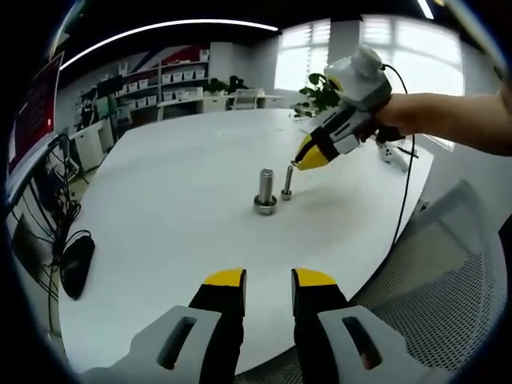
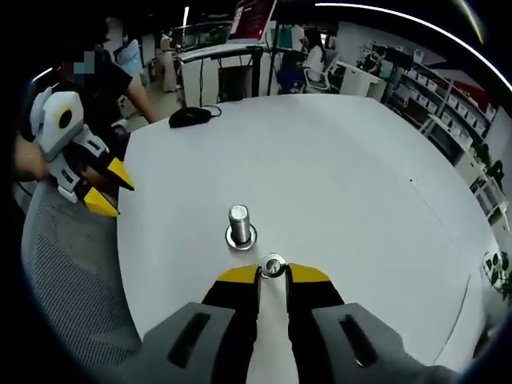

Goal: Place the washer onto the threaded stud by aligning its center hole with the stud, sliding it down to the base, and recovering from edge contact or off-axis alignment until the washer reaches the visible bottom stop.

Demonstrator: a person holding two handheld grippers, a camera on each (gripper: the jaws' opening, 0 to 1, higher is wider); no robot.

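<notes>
My right tool (image 2: 273, 273) has its yellow-tipped jaws nearly pressed together, pinching the top of a small upright stud (image 2: 273, 266); I can't make out a washer at the tips. In the left gripper view that same tool (image 1: 305, 158) reaches in from the right, a hand (image 1: 404, 114) behind it, tips at the head of the thin stud (image 1: 287, 183) standing on the white surface (image 1: 176, 208). Just beside it stands a thicker threaded stud (image 1: 266, 188) with a washer (image 1: 265, 207) seated around its base, touching the surface. In the right gripper view that thick stud (image 2: 239, 219) sits just beyond my right tips, washer (image 2: 241, 237) ringing its foot. My left tool (image 1: 268, 282) hangs low over the near edge, jaws spread, nothing between them; it shows at far left in the right gripper view (image 2: 112, 188). Black mouse (image 2: 190, 118) at the surface's far end. No containers on the surface; shelves (image 1: 152, 84) with white bins on the back wall, contents unreadable. Grey mesh chair (image 1: 448, 272) near the edge.
</notes>
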